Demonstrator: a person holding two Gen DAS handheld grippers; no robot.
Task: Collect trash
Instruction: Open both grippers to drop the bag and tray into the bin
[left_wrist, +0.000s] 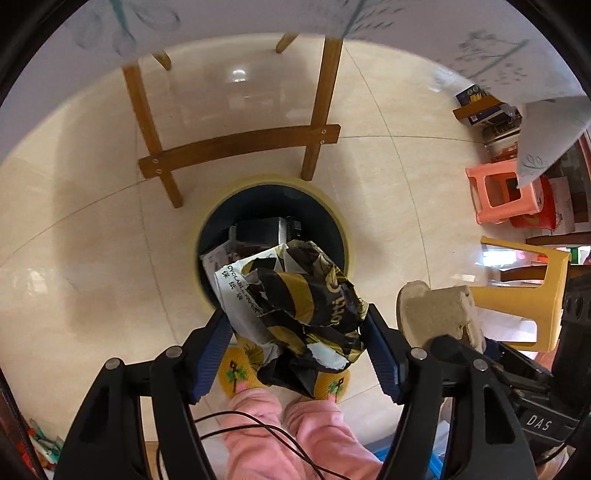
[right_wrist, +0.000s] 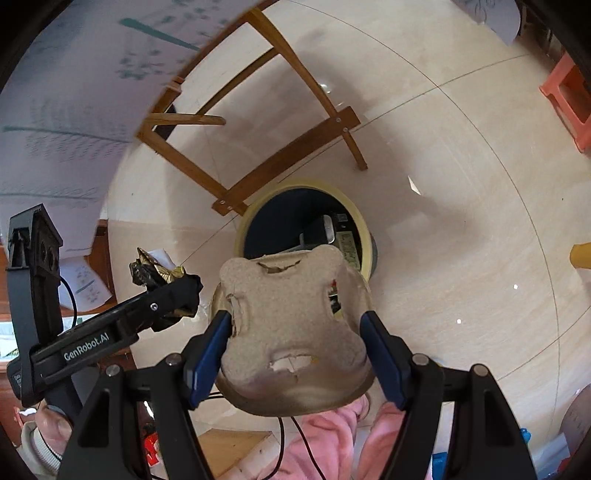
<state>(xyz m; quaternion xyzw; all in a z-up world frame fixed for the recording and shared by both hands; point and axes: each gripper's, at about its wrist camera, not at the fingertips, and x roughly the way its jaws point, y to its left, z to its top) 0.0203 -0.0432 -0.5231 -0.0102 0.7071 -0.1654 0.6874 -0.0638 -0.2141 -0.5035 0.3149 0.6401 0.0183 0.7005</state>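
Cream floor tiles (left_wrist: 92, 258) surround the bin (left_wrist: 273, 188) at frame centre. Left gripper (left_wrist: 295, 328) clamps a crumpled wrapper (left_wrist: 295, 295), long axis running upper left to lower right, over the bin's near rim. Right gripper (right_wrist: 295, 332) pinches a pulp tray (right_wrist: 291, 332), broad underside facing the camera, just below the bin.

In the left wrist view the trash bin (left_wrist: 274, 192) sits at frame centre on the floor, just below the wooden chair legs (left_wrist: 240, 144); the crumpled wrapper (left_wrist: 295, 306) lies between the left gripper (left_wrist: 297, 345) fingers, overlapping the bin's lower rim; the pulp carton piece (left_wrist: 439, 314) is to its right; the stools (left_wrist: 502, 195) stand at the right edge; in the right wrist view the carton piece (right_wrist: 291, 332) sits between the right gripper (right_wrist: 295, 349) fingers, below the bin (right_wrist: 295, 210).
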